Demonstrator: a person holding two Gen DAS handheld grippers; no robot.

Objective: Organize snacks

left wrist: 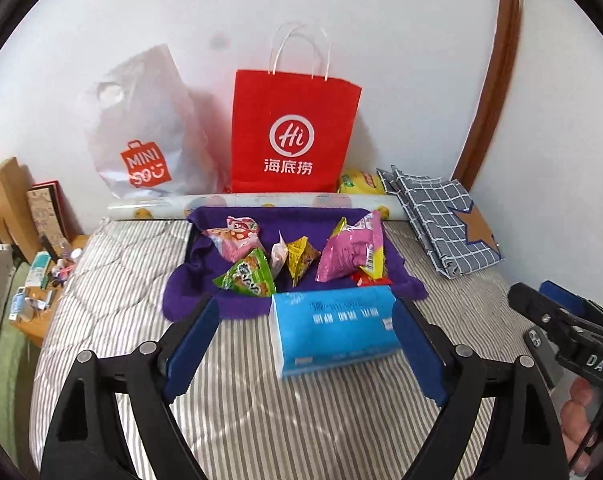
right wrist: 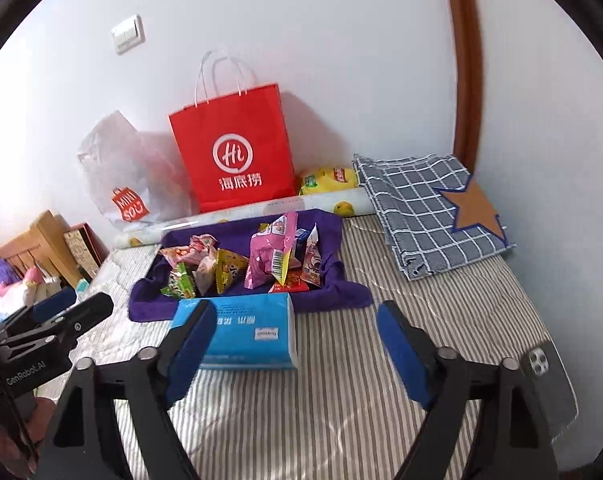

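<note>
Several snack packets lie in a tray lined with purple cloth (left wrist: 205, 280) (right wrist: 149, 292) on the striped bed: a green packet (left wrist: 247, 274) (right wrist: 180, 282), a yellow one (left wrist: 299, 258) (right wrist: 229, 270), a big pink one (left wrist: 349, 250) (right wrist: 267, 256) and a pink-white one (left wrist: 235, 236) (right wrist: 189, 250). A blue tissue pack (left wrist: 333, 328) (right wrist: 245, 332) lies in front of the tray. My left gripper (left wrist: 305, 344) is open, its pads either side of the tissue pack, above it. My right gripper (right wrist: 297, 348) is open over the bed, just right of the pack.
A red paper bag (left wrist: 293, 136) (right wrist: 233, 152) and a white MINISO bag (left wrist: 141, 136) (right wrist: 121, 176) lean on the wall. A yellow snack bag (left wrist: 359, 182) (right wrist: 325, 178), a rolled sheet (left wrist: 261, 202), a checked cloth (left wrist: 441, 220) (right wrist: 425, 208) and a phone (right wrist: 549, 384) lie nearby.
</note>
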